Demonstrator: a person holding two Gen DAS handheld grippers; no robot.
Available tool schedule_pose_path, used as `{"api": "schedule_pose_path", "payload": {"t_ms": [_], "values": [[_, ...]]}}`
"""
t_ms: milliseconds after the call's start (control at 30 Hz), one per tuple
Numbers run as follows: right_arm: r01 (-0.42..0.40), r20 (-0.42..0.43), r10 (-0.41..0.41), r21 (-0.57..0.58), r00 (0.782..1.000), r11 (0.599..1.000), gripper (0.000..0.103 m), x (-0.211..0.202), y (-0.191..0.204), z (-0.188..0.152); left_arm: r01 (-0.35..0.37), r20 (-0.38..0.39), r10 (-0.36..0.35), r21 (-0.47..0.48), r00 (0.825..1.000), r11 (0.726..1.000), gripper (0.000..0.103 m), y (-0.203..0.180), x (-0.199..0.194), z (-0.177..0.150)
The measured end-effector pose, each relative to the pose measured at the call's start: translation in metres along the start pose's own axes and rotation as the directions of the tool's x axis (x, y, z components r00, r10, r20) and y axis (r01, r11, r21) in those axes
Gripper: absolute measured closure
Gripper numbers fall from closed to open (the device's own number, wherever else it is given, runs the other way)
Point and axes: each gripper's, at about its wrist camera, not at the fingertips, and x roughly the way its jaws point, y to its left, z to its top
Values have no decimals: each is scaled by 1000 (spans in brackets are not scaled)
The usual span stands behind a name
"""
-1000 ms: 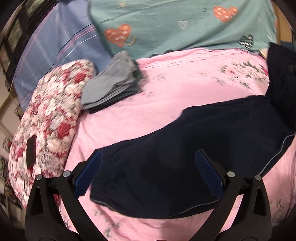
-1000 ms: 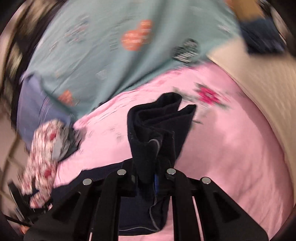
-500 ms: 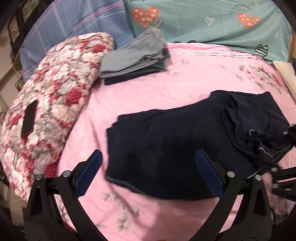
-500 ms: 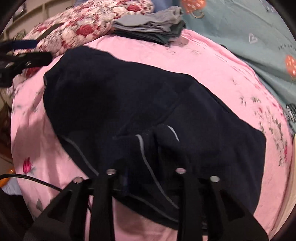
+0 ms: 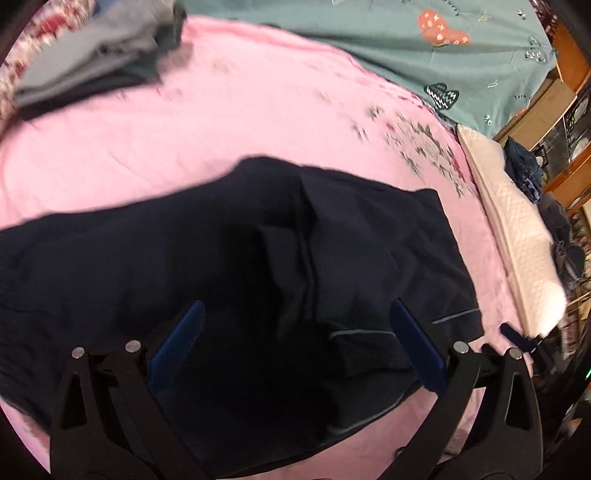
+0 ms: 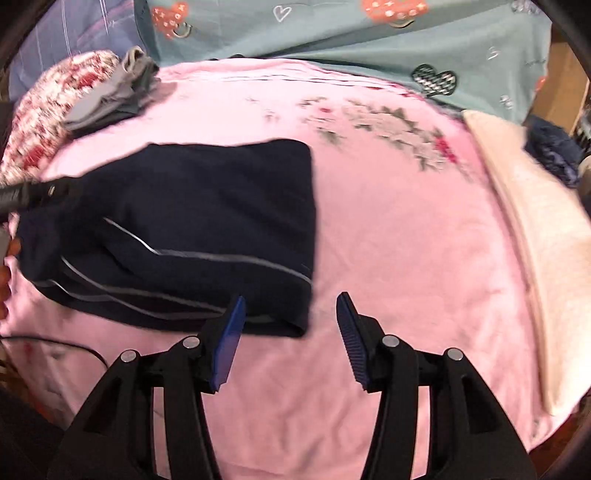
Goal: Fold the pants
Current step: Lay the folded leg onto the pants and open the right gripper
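Right tongs (image 6: 290, 341) released pants (image 6: 192, 229), now spread, pants just left | left tongs (image 5: 295, 349) spread above pants

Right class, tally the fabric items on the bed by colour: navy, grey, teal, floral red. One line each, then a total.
Navy: 1, the folded pants
Grey: 1 stack of folded clothes
Teal: 1 heart-print quilt
Floral red: 1 pillow
Total: 4

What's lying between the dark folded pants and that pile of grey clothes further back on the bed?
Only bare pink sheet; the right wrist view shows it clearly between the navy pants and the grey clothes.
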Motion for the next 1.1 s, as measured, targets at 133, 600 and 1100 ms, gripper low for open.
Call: {"api": "schedule_pose_path", "payload": {"t_ms": [133, 600, 1100], "values": [[39, 19, -39, -8, 999, 999, 51, 1, 16, -14, 2, -55, -1, 10, 998, 1000, 2, -1, 16, 1], [188, 91, -183, -54, 979, 981, 49, 25, 34, -9, -94, -65, 102, 108, 993, 990, 2, 2, 4, -12], [-73, 34, 74, -27, 997, 997, 49, -5, 49, -22, 242, -256, -222, 46, 941, 969, 33, -19, 10, -47]]}}
